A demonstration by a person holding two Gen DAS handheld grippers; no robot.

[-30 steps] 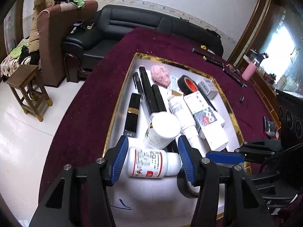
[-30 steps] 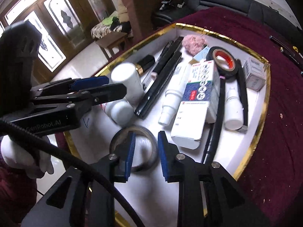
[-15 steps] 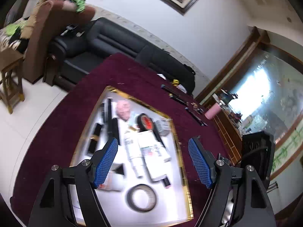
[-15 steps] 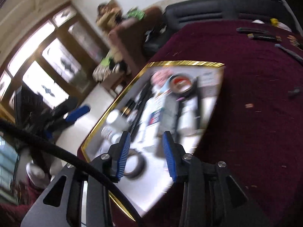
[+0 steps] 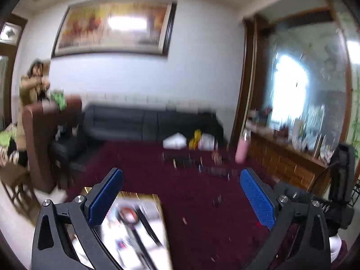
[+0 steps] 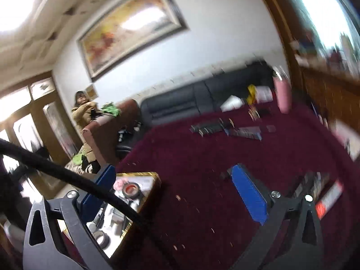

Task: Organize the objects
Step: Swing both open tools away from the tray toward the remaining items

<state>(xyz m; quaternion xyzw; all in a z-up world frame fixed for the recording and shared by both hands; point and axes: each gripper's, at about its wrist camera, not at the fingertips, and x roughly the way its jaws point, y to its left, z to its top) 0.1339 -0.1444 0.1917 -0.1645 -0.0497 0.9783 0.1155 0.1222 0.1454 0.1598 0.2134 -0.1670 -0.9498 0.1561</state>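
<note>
Fingers on both our grippers are spreading wide and hold nothing: the left gripper (image 5: 180, 199) shows only dark red cloth between its blue pads, and the right gripper (image 6: 177, 199) likewise frames bare cloth.

A second ago we hovered low over the white gold-rimmed tray (image 5: 157, 199), the left fingers straddling a white bottle and the right nearly shut above a dark tape ring. Now both views have swung up toward the black sofa (image 5: 144, 121) and the framed painting (image 5: 112, 27), and the tray has slid to about seven o'clock in each.

We judge the sorting in the tray finished or paused, with us pulling away. Its contents lie blurred; a red-cored tape roll (image 6: 131, 190) sits near its far end. Loose dark items (image 6: 211, 128) remain on the maroon-covered surface (image 5: 198, 202) at twelve o'clock, possibly next.
</note>
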